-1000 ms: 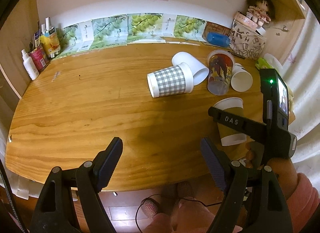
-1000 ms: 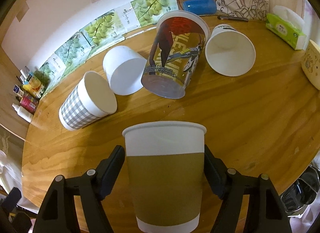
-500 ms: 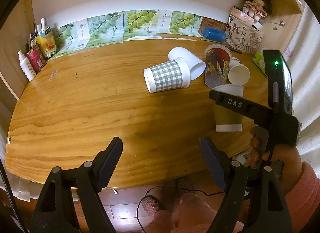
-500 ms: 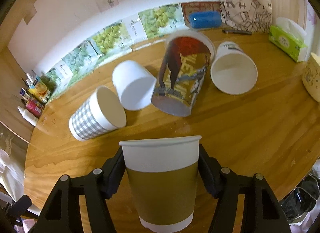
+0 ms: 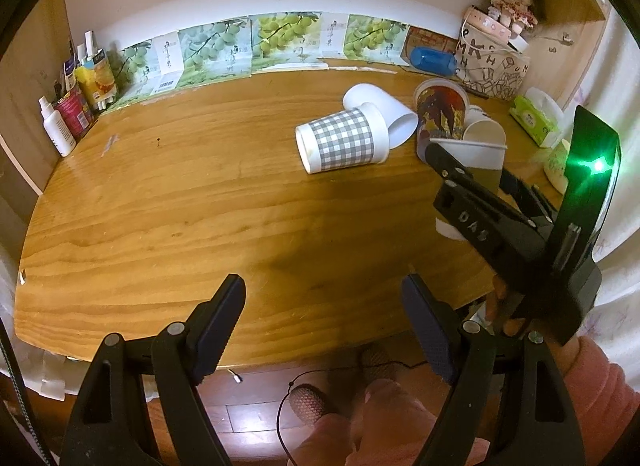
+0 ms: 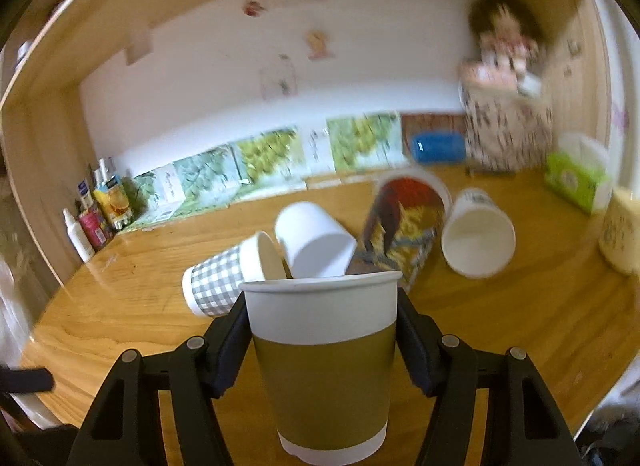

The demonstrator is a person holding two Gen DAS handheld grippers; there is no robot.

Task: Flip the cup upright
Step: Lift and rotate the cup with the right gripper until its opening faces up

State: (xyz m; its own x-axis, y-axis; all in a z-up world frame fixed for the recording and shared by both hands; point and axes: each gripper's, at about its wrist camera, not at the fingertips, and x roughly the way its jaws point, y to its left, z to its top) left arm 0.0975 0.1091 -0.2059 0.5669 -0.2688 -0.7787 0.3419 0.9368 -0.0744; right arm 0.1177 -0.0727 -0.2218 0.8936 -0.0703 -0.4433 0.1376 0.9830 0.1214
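My right gripper (image 6: 322, 340) is shut on a white and olive-brown paper cup (image 6: 324, 362), rim up, held nearly upright above the wooden table (image 6: 520, 326). The same cup (image 5: 474, 169) shows in the left wrist view, partly hidden behind the right gripper (image 5: 476, 185). My left gripper (image 5: 322, 318) is open and empty over the table's front edge. Behind lie a grey checked cup (image 6: 224, 278), a plain white cup (image 6: 316, 246), a printed cup (image 6: 404, 229) and another white cup (image 6: 478, 238), all on their sides.
Bottles and a carton (image 5: 76, 105) stand at the back left. A patterned bag with a doll (image 5: 496, 61), a blue case (image 5: 432, 59) and a green tissue pack (image 5: 536, 121) sit at the back right. Grape-print leaflets (image 5: 240, 45) line the wall.
My right gripper has lifted and tilted the brown cup toward upright, so its view now looks level at the wall. The left gripper has stayed put.
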